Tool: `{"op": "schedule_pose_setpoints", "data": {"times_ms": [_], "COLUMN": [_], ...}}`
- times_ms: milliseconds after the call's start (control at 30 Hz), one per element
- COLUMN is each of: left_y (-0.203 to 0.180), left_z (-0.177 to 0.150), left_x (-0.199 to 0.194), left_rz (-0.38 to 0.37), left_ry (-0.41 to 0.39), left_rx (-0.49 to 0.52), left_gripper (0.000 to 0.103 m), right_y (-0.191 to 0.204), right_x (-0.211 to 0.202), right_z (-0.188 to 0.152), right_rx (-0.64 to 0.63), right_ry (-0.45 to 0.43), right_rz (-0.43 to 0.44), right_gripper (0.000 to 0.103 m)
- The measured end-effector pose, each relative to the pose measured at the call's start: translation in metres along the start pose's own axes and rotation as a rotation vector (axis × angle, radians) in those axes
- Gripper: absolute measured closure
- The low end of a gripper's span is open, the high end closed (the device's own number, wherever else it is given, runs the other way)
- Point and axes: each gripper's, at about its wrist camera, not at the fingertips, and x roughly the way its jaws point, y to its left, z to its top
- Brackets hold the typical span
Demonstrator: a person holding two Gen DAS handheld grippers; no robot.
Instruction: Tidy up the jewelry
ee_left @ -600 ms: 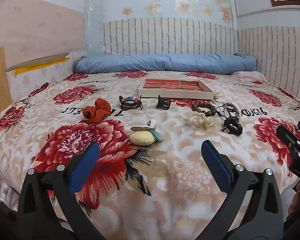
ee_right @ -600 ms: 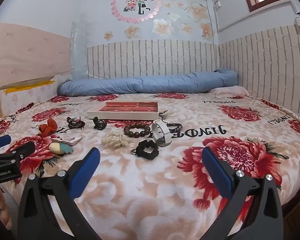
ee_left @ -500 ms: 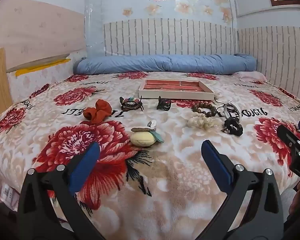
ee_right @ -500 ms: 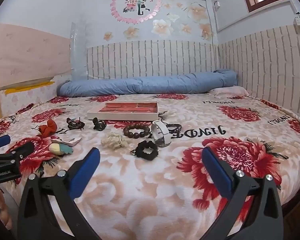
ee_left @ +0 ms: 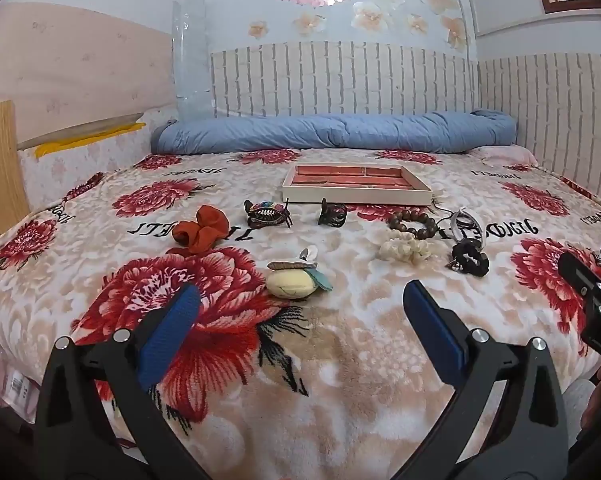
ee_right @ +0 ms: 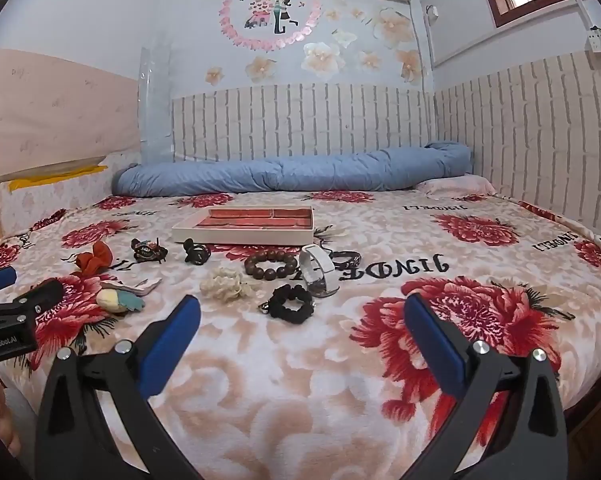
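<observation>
Near bed's front edge (ee_right: 300, 420), both hovering over bare blanket: left gripper (ee_left: 296, 300), right gripper (ee_right: 302, 312), jaws spread wide, nothing between. Farther in, jewelry scattered just before divided tray (ee_left: 356, 196), mid-bed; open blanket right.

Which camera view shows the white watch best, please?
The right wrist view: the white watch lies near the centre, its strap and case plain to see. In the left wrist view it is smaller and partly hidden behind the black scrunchie.
</observation>
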Motion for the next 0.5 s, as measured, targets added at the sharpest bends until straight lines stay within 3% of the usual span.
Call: {"op": "schedule_pose_setpoints", "data": {"times_ms": [500], "left_y": [0.0011], "left_z": [0.0038], "left_x": [-0.0013], "left_rz": [-0.005], "left_ry": [0.005], "left_rx": [-0.002], "left_gripper": [0.005], "right_y": [-0.0008], "right_x": [-0.0009], "right_z": [-0.0008], "right_rx": [0.000], "right_ry": [-0.007], "right_rz": [-0.002], "right_gripper": [0.004]}}
